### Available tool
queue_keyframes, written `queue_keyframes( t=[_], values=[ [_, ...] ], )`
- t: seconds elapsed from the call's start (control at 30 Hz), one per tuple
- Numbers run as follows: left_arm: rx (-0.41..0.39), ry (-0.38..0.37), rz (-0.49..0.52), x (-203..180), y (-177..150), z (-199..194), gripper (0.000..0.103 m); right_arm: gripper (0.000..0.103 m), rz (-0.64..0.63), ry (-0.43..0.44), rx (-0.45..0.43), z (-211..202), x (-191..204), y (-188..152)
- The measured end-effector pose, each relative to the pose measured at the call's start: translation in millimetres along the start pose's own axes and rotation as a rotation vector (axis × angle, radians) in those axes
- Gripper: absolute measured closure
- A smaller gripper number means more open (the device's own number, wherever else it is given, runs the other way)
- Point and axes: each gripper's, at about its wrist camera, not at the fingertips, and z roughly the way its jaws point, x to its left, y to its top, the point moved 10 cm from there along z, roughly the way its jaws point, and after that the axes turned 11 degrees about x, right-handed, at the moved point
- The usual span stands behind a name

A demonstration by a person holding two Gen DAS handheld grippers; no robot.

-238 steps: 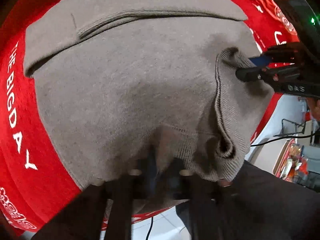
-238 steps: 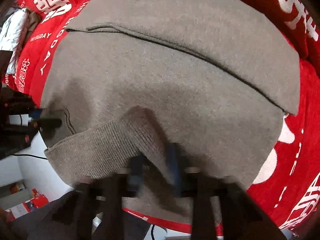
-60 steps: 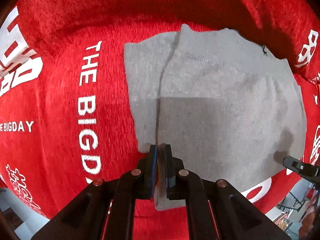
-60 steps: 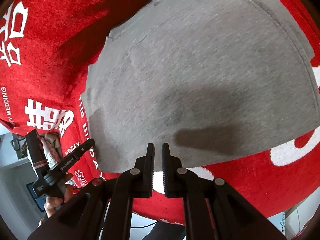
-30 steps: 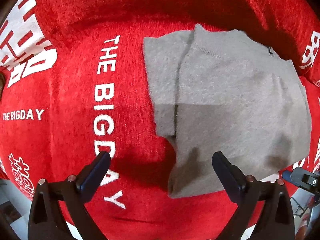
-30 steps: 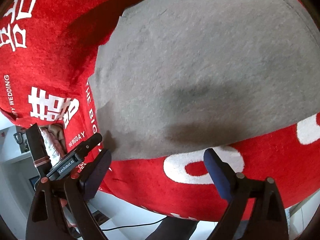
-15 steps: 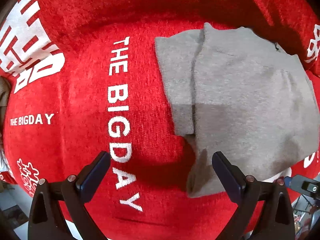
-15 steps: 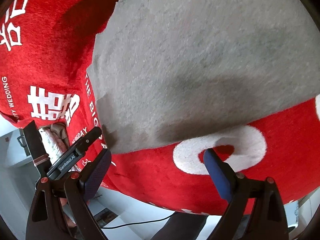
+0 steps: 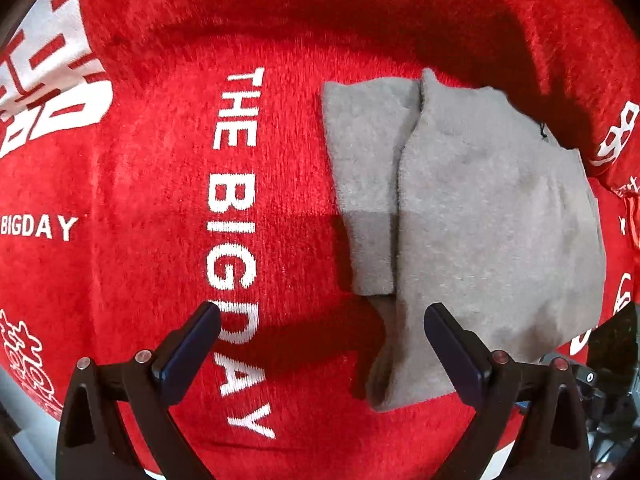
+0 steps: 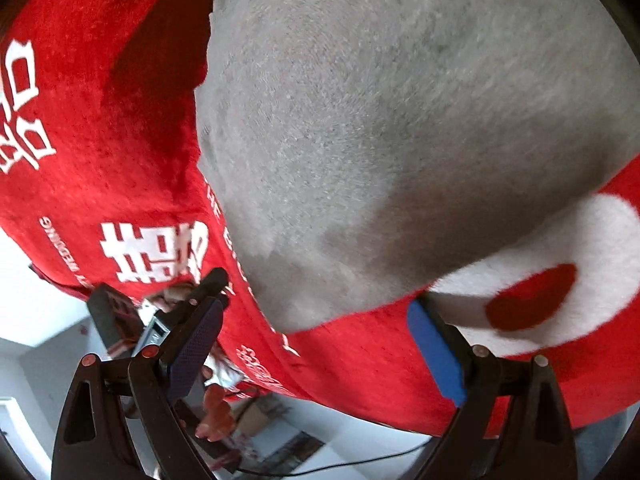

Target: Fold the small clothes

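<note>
A grey knit garment (image 9: 472, 216) lies folded flat on a red plush cloth (image 9: 160, 208) with white lettering. A narrower layer sticks out along its left edge. My left gripper (image 9: 320, 320) stands open just off the garment's near left corner, holding nothing. In the right wrist view the same garment (image 10: 400, 120) fills the upper frame, and my right gripper (image 10: 316, 312) is open at its near edge, with nothing between the fingers. The other gripper shows at the lower left there.
The red cloth (image 10: 100, 140) drops off at its near edge to a white floor (image 10: 48, 360) with a black cable. The cloth rises in a fold behind the garment. A person's hand (image 10: 212, 412) holds the left gripper's handle.
Both grippers let go of the garment's near edge and opened wide between two seconds and one second ago. Since then the left one has slid left and the right one has moved closer in.
</note>
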Motion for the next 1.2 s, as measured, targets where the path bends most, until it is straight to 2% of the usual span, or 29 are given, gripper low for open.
queue_keyframes(
  t=[0.13,0.2,0.27,0.37,0.4,0.43,0.5,0.6,0.77,0.87,0.97,1.0,1.03,1.07,1.1,1.13,1.2],
  values=[
    [0.011,-0.015,0.003,0.2,4.6,5.8,0.002,0.008,0.011,0.068,-0.031,4.8,7.8,7.3],
    [0.011,-0.053,0.004,-1.8,7.2,6.3,0.002,0.008,0.02,0.098,-0.044,8.0,12.9,12.6],
    [0.02,-0.128,0.01,-6.3,10.2,6.1,0.002,0.008,0.036,0.132,-0.059,9.9,15.9,16.2],
    [0.023,-0.298,0.001,-13.9,17.4,-0.5,0.002,0.012,0.095,0.214,-0.082,11.7,19.6,22.2],
    [0.025,-0.343,-0.004,-15.0,19.8,-2.7,0.002,0.031,0.126,0.249,-0.082,12.3,18.9,23.0],
    [0.027,-0.378,-0.009,-15.5,22.1,-4.4,0.002,0.061,0.151,0.275,-0.076,13.0,17.6,23.1],
    [0.041,-0.443,-0.018,-16.9,26.5,-4.5,0.002,0.092,0.22,0.311,-0.052,17.1,10.4,22.3],
    [0.088,-0.53,-0.047,-21.1,30.3,4.5,0.002,0.093,0.215,0.358,-0.054,12.4,14.0,23.0],
    [0.143,-0.627,-0.05,-41.1,36.1,20.1,0.002,0.093,0.069,0.386,-0.048,-12.5,52.8,20.9],
    [0.142,-0.645,-0.025,-66.5,44.5,17.4,0.002,0.093,0.0,0.343,-0.034,-17.8,66.7,20.1],
    [0.126,-0.676,0.007,-92.6,55.8,9.9,0.002,0.093,-0.075,0.243,-0.007,-14.4,71.0,18.2],
    [0.115,-0.659,0.018,-96.6,58.9,8.5,0.009,0.093,-0.09,0.213,0.008,-11.8,69.5,16.2],
    [0.105,-0.609,0.033,-99.4,61.6,9.4,0.018,0.093,-0.099,0.183,0.021,-9.0,66.6,14.0],
    [0.107,-0.544,0.042,-100.3,63.5,15.0,0.041,0.093,-0.109,0.145,0.038,-5.5,63.0,11.6],
    [0.114,-0.509,0.045,-98.9,64.0,18.8,0.06,0.093,-0.131,0.061,0.075,-0.4,53.9,6.9],
    [0.13,-0.469,0.05,-98.6,63.6,26.9,0.066,0.089,-0.147,-0.017,0.103,2.9,45.9,3.5],
    [0.146,-0.44,0.054,-98.3,61.9,36.6,0.067,0.089,-0.189,-0.183,0.168,4.4,27.9,-5.2]
  ],
)
